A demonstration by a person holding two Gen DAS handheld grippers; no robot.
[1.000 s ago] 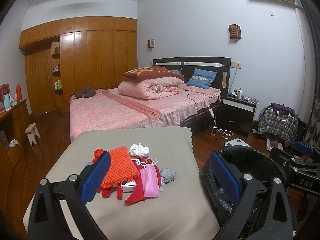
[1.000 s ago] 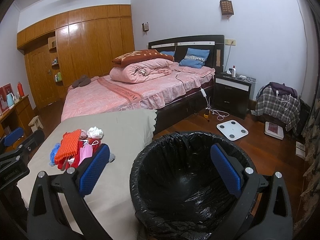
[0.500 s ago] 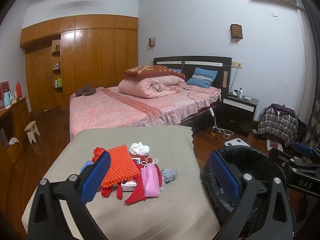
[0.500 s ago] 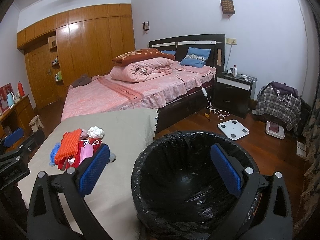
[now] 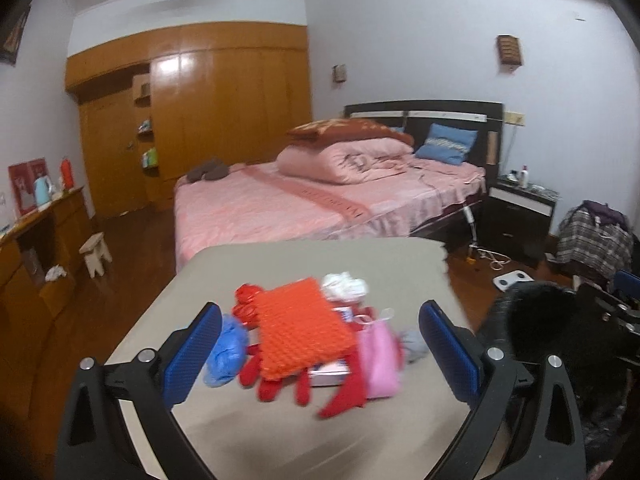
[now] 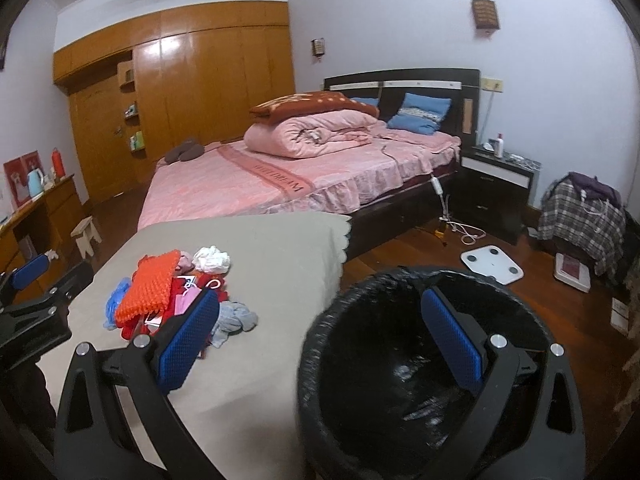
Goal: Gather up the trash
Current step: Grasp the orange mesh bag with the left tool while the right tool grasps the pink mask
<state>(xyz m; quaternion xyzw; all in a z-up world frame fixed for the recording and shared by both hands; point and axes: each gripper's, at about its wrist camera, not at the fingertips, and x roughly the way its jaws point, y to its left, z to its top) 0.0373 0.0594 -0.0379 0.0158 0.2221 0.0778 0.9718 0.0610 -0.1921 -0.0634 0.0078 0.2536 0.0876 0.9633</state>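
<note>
The left gripper (image 5: 320, 344) hangs over the beige worktop (image 5: 280, 264), jaws spread wide and holding nothing, framing the trash pile (image 5: 304, 336). The pile lies mid-worktop: an orange mat (image 5: 300, 328) on top, a blue bag (image 5: 226, 350) at its left, a pink mask (image 5: 378, 356) at its right, a white wad (image 5: 344, 286) behind. The right gripper (image 6: 320, 332), jaws equally wide and empty, is above the black-lined bin (image 6: 400, 392), which stands just beside the worktop's right edge. A pink bed (image 6: 280, 184) lies beyond
</note>
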